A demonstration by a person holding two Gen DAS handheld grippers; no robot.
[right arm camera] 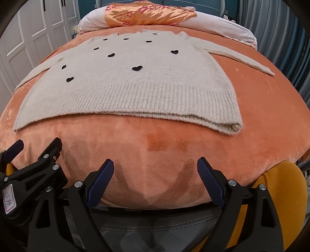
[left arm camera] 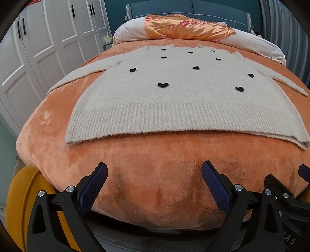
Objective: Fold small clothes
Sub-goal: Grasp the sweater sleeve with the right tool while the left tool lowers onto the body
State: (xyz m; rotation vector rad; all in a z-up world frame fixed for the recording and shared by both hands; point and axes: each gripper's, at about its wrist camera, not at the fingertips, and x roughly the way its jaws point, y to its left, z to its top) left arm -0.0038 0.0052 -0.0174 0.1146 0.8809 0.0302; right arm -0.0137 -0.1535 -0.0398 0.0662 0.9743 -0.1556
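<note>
In the left wrist view, the left tool hangs spread and empty over the orange blanket, the cream sweater lying flat beyond it, apart. In the right wrist view, the right tool is likewise spread, the sweater ahead, untouched.

A bed is covered by a plush orange blanket; at its far end a white pillow is draped with shiny orange floral satin cloth, a blue padded headboard behind, white panelled wardrobe doors alongside
</note>
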